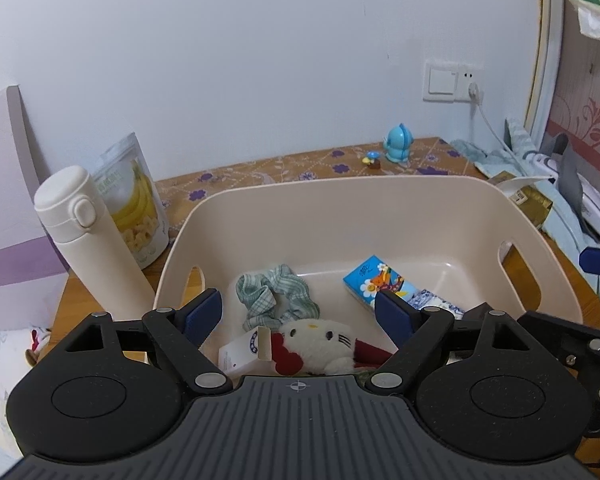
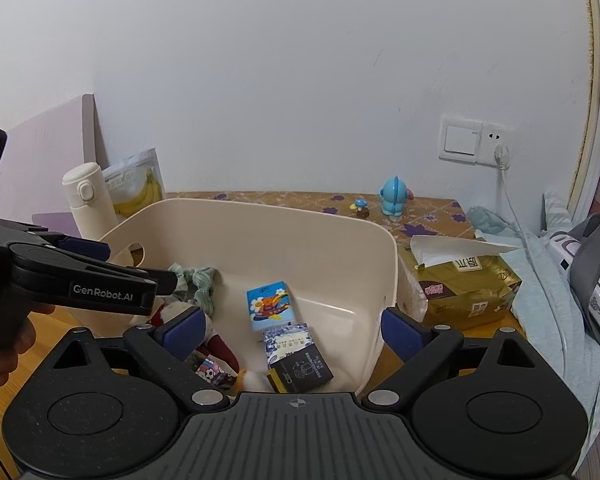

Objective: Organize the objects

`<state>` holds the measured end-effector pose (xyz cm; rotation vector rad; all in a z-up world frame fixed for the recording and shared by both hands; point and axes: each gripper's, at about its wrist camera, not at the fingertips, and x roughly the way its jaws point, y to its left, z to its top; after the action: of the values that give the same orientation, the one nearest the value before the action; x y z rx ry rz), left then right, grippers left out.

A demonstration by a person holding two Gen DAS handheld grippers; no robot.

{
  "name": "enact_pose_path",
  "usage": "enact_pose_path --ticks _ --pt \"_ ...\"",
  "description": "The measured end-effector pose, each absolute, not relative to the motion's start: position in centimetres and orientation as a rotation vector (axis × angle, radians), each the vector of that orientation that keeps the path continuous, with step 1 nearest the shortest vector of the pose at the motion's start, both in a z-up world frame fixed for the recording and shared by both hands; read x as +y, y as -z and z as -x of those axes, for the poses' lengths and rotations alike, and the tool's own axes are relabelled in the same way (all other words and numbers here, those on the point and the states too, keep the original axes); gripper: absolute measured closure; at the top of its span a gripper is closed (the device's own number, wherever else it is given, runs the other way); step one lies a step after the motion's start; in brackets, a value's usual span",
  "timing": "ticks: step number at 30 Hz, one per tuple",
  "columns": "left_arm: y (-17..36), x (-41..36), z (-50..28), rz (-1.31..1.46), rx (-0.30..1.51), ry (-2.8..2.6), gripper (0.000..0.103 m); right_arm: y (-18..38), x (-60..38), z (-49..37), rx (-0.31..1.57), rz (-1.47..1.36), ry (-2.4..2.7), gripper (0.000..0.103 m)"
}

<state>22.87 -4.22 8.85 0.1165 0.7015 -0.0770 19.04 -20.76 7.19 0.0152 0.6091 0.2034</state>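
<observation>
A beige plastic bin (image 1: pixel 340 200) (image 2: pixel 284 236) sits on the table. Inside lie a green checked scrunchie (image 1: pixel 274 294) (image 2: pixel 196 280), a white cat plush (image 1: pixel 320 344), a small white carton (image 1: pixel 240 354), a blue tissue pack (image 1: pixel 376 280) (image 2: pixel 270 306), a blue-and-white patterned box (image 2: pixel 288 342) and a black box (image 2: pixel 302 372). My left gripper (image 1: pixel 300 316) is open and empty above the bin's near side; it also shows in the right wrist view (image 2: pixel 100 268). My right gripper (image 2: pixel 292 332) is open and empty over the bin's near right part.
A white flask (image 1: pixel 88 240) (image 2: pixel 88 200) and a banana-chip bag (image 1: pixel 136 204) (image 2: pixel 138 188) stand left of the bin. A blue toy figure (image 1: pixel 396 146) (image 2: pixel 394 198) and tiny mushroom toy (image 1: pixel 372 159) (image 2: pixel 360 207) sit behind. A gold tissue pack (image 2: pixel 464 284) and cloths lie right.
</observation>
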Motion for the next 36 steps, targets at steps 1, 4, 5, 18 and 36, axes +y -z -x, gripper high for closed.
enact_pose_path --ticks 1,4,5,18,36 --pt "-9.0 -4.2 -22.6 -0.114 0.696 0.076 0.018 -7.3 -20.8 -18.9 0.609 -0.017 -0.203 0.006" --pt "-9.6 -4.1 -21.7 -0.101 0.678 0.072 0.018 -7.4 -20.8 -18.5 0.613 -0.020 -0.193 0.001" --pt "-9.8 -4.1 -21.3 -0.098 0.670 0.069 0.018 -7.5 -20.8 -18.4 0.611 -0.023 -0.189 0.001" --pt "-12.0 -3.5 -17.0 -0.099 0.588 0.041 0.017 -8.9 -21.8 -15.7 0.567 -0.040 -0.164 0.000" --pt "-12.7 -2.6 -11.3 -0.069 0.556 0.029 0.017 -9.8 -21.9 -10.9 0.520 -0.030 -0.157 0.000"
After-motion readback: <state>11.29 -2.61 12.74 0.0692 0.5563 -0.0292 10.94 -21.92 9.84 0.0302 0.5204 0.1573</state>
